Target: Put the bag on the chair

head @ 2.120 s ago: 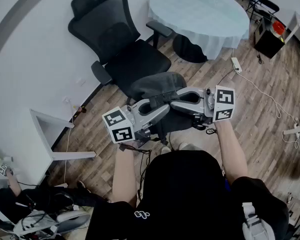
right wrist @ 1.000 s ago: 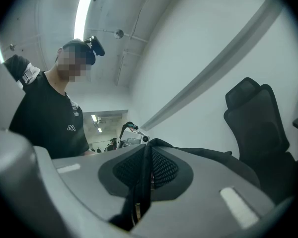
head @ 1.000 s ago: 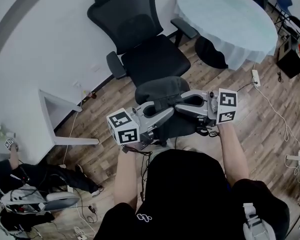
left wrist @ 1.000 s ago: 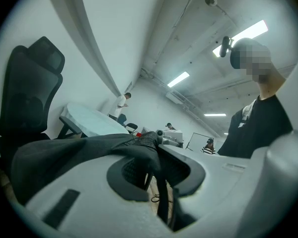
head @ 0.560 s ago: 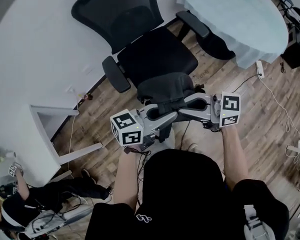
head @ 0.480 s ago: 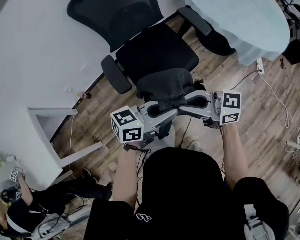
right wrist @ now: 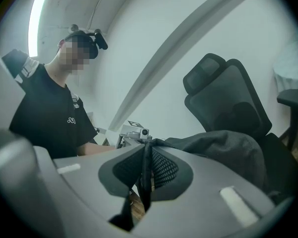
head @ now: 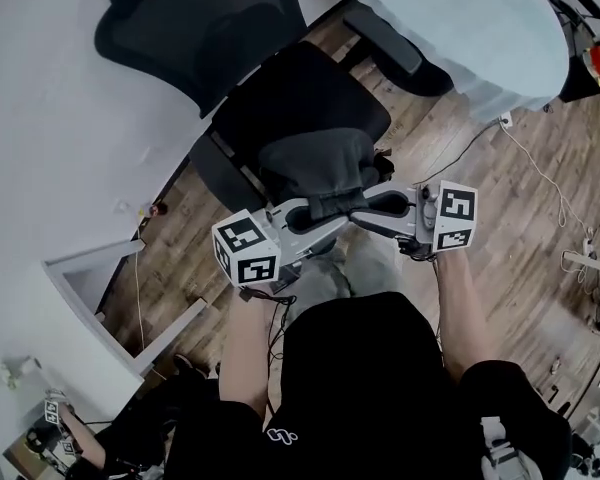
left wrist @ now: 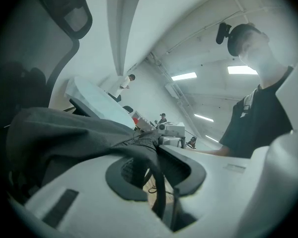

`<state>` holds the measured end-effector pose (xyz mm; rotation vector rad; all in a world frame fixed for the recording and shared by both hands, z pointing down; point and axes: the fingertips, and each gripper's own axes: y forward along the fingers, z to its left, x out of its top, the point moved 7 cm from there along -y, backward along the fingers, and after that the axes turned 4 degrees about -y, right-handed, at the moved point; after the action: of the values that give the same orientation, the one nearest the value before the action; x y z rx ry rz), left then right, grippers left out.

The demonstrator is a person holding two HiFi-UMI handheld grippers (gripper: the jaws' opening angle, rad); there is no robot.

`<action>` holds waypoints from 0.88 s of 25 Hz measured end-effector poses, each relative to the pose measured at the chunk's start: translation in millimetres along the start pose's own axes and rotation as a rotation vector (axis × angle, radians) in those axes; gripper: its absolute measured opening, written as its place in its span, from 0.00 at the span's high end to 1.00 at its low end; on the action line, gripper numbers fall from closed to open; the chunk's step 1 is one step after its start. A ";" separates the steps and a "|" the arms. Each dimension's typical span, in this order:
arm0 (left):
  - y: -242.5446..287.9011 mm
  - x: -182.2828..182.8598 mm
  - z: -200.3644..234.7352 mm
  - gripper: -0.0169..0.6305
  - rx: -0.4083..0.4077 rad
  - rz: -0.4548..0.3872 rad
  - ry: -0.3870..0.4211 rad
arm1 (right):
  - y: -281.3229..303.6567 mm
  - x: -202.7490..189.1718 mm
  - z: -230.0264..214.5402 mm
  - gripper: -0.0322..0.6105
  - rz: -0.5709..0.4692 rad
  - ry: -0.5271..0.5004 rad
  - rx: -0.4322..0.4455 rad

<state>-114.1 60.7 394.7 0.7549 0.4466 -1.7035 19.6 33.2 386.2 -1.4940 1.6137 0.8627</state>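
Observation:
A dark grey bag (head: 315, 163) hangs between my two grippers, over the front edge of the black office chair's seat (head: 300, 93). My left gripper (head: 323, 211) grips the bag's edge from the left. Its jaws have just been opening a little, with the bag's strap and fabric (left wrist: 64, 133) still pinched between them at the left gripper's tips (left wrist: 156, 148). My right gripper (head: 358, 211) is shut on the bag's strap from the right. In the right gripper view the strap runs down between the jaws (right wrist: 146, 150). The bag (right wrist: 223, 148) bulges in front of the chair back (right wrist: 223, 93).
A round table with a pale cloth (head: 460, 18) stands just right of the chair, near its armrest (head: 380, 38). A white wall and a white frame (head: 90, 278) are on the left. Cables (head: 540, 178) lie on the wood floor at the right.
Both grippers have carried the bag forward and down towards the chair. The bag now hangs over the seat's front edge instead of short of it.

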 end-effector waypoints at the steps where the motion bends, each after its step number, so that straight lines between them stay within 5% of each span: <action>1: -0.4 1.8 2.6 0.87 -0.002 -0.004 -0.005 | 0.6 1.3 -2.5 0.89 -0.001 0.001 -0.005; 7: -1.8 -1.4 10.8 0.87 0.017 -0.007 -0.035 | 3.3 -5.1 -9.2 0.89 -0.022 0.026 -0.010; 13: 3.6 26.1 69.1 0.87 0.016 -0.034 -0.099 | 8.7 -0.4 -72.7 0.89 -0.078 0.115 -0.045; 22: 41.0 41.6 118.6 0.86 0.104 -0.073 -0.168 | -19.3 -4.1 -122.8 0.89 -0.178 0.192 -0.241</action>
<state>-109.8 -56.7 455.2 0.6706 0.2735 -1.8534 28.6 -73.6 449.5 -1.9085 1.5221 0.8572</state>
